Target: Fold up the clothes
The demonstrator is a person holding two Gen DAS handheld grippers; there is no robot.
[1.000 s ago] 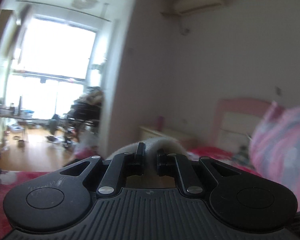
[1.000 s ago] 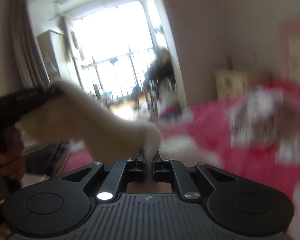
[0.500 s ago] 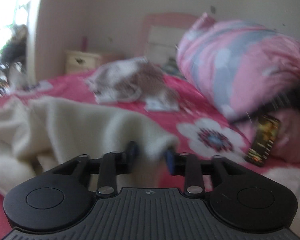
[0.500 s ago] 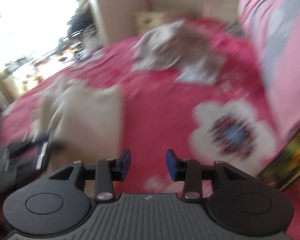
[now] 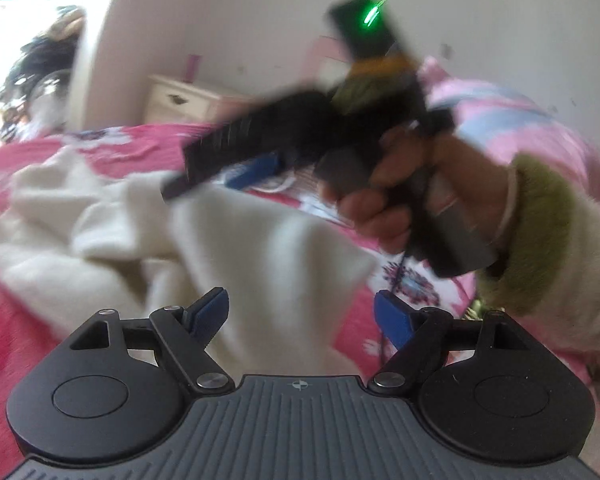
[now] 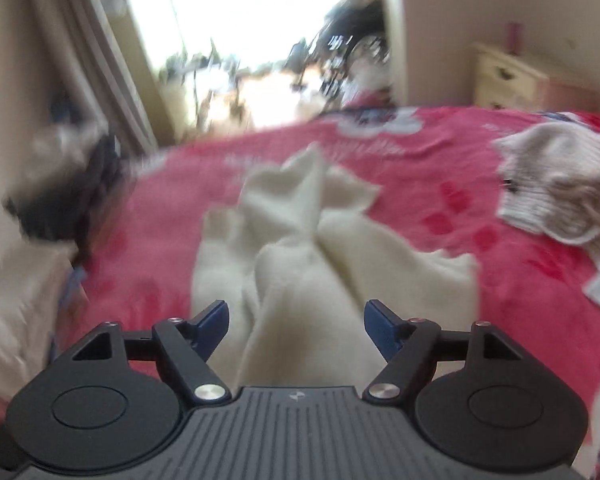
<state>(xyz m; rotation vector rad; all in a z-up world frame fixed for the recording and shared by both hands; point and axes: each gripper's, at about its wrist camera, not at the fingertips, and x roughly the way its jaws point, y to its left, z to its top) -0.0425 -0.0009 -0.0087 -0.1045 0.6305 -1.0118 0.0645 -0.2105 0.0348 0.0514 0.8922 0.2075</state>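
Observation:
A cream fleece garment lies crumpled on the red flowered bedspread. My left gripper hovers low over its near edge. Its jaws are opening, and the blue pads stand wide on either side of the cloth without pressing it. My right gripper is above the same garment, with jaws also opening and pads clear of the cloth. In the left wrist view a hand in a green-cuffed sleeve holds the right gripper's blurred black body above the garment.
A grey-white knitted garment lies on the bed to the right. A pink patterned duvet is piled at the headboard end. A cream nightstand stands beside the bed, next to a bright balcony doorway.
A second ago both grippers were shut on the cream garment, holding it up in the air. Both have since opened and swung down, and the garment now lies on the bed.

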